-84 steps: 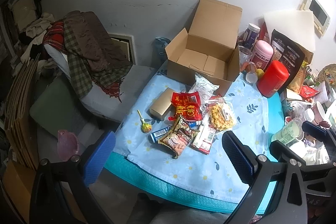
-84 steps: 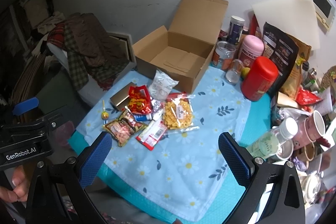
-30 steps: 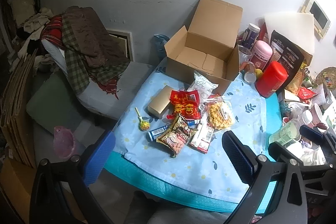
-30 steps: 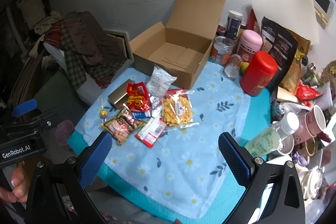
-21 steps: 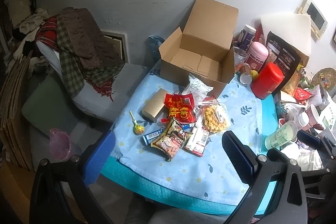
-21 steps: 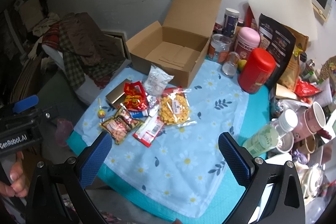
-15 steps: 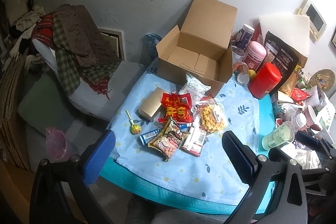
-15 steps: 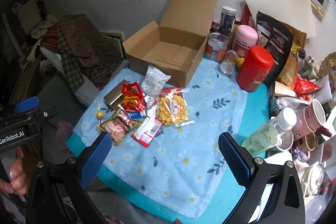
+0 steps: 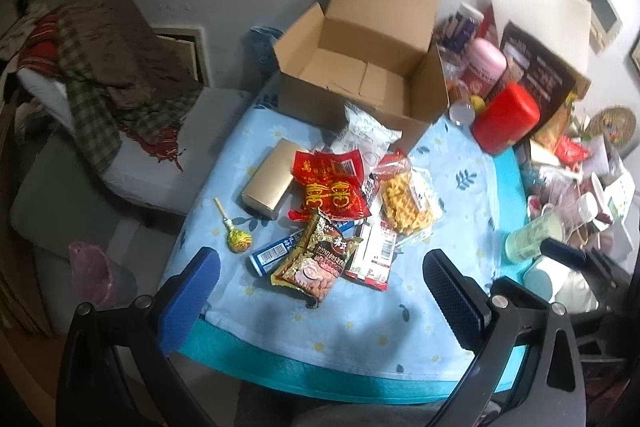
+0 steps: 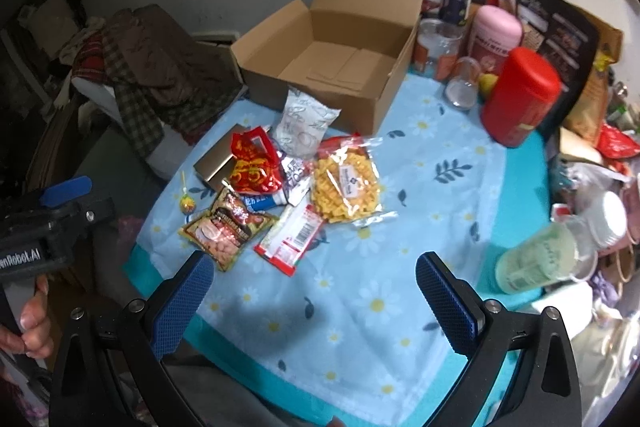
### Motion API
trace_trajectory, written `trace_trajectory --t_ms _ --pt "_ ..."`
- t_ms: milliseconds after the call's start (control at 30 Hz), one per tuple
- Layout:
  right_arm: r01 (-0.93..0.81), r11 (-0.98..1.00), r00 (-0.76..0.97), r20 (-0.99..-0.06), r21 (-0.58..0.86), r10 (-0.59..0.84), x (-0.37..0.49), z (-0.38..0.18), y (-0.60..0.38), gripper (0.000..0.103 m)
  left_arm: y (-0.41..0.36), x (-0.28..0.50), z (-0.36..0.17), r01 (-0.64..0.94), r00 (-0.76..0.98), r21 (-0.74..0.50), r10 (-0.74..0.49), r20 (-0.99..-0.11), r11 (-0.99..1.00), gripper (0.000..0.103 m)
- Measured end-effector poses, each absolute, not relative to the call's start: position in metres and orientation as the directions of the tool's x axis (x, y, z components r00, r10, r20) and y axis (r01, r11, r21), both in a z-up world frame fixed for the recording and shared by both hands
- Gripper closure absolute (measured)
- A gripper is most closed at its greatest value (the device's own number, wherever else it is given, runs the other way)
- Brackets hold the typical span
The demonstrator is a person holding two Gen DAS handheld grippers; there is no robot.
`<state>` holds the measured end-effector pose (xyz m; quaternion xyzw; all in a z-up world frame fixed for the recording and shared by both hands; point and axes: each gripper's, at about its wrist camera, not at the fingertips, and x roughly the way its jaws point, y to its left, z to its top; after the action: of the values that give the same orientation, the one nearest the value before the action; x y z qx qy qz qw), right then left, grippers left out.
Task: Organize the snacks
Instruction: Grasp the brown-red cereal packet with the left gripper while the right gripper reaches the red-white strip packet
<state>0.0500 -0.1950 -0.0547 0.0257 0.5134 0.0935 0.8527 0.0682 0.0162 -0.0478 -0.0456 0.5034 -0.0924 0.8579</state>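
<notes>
Blue-padded fingers of both grippers have drawn closer to the snack pile than a moment ago; nothing on the worktop has shifted.
The left gripper (image 9: 320, 291) and the right gripper (image 10: 310, 291) both hang spread wide and empty above the near edge of the daisy-print cloth (image 10: 360, 307). The peanut packet (image 9: 314, 259) lies just beyond and between the left fingers (image 9: 188, 297), the red packet (image 9: 332, 187) and yellow snack bag (image 10: 346, 183) farther off, the open cardboard box (image 10: 340, 63) beyond them.
</notes>
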Motion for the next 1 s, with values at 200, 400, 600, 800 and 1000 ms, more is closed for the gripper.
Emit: trace_trajectory --t_ms 200,400,600,800,1000 --pt "-0.158 0.977 0.4 -0.896 0.14 0.193 0.072 -0.082 -0.188 0.0 0.007 0.093 -0.079 0.188 0.403 -0.149 -0.214 -0.89 0.971 0.0" --pt "-0.191 0.976 0.351 -0.921 0.103 0.166 0.088 -0.106 -0.185 0.0 -0.012 0.11 -0.125 0.289 0.312 -0.092 -0.184 -0.932 0.953 0.001" --pt "-0.174 0.982 0.312 -0.942 0.073 0.125 0.103 -0.126 -0.192 0.0 -0.023 0.119 -0.172 0.315 0.221 -0.048 -0.123 -0.968 0.948 0.004" --pt "-0.155 0.984 0.266 -0.956 0.083 0.122 0.108 -0.141 -0.198 0.0 -0.025 0.127 -0.196 0.308 0.2 0.028 -0.036 -0.979 0.951 0.02" --pt "-0.155 0.983 0.247 -0.959 0.102 0.139 0.112 -0.155 -0.192 0.0 -0.032 0.121 -0.186 0.367 0.268 0.064 -0.04 -0.963 0.928 0.056"
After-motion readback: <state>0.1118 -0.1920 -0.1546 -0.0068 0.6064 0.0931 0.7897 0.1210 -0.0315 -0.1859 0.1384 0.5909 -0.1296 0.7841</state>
